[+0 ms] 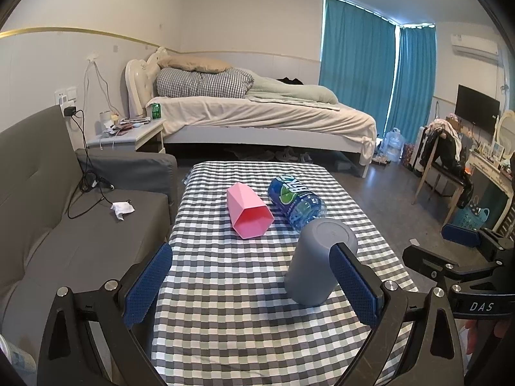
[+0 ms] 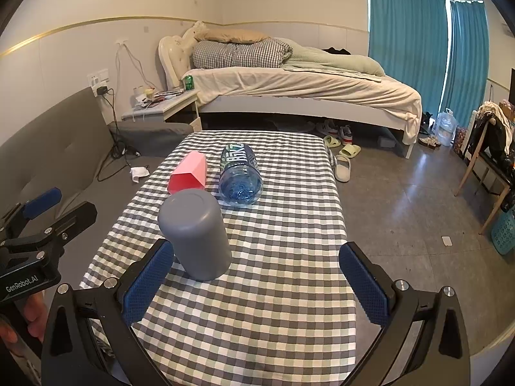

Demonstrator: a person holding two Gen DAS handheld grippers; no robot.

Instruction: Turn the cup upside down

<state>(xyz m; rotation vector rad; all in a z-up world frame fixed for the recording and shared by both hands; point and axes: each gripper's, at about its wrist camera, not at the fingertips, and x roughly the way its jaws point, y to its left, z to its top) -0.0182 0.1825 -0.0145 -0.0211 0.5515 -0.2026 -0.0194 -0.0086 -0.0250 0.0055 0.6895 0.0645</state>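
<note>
A grey cup [image 1: 317, 262] stands upside down on the checkered table [image 1: 241, 289], its flat base up. In the right wrist view the grey cup [image 2: 196, 234] stands just ahead of the left finger. My left gripper [image 1: 249, 280] is open and empty; its right finger sits in front of the cup's near right side. My right gripper [image 2: 257, 276] is open and empty, with the cup left of its centre. A pink faceted cup [image 1: 249, 214] lies on its side further back; it also shows in the right wrist view [image 2: 190, 173].
A blue water bottle [image 1: 296, 202] lies on its side beside the pink cup, also in the right wrist view [image 2: 239, 173]. A grey sofa [image 1: 64, 225] runs along the table's left. A bed [image 1: 257, 112] stands behind. The right gripper's body [image 1: 463, 257] is at the right of the left view.
</note>
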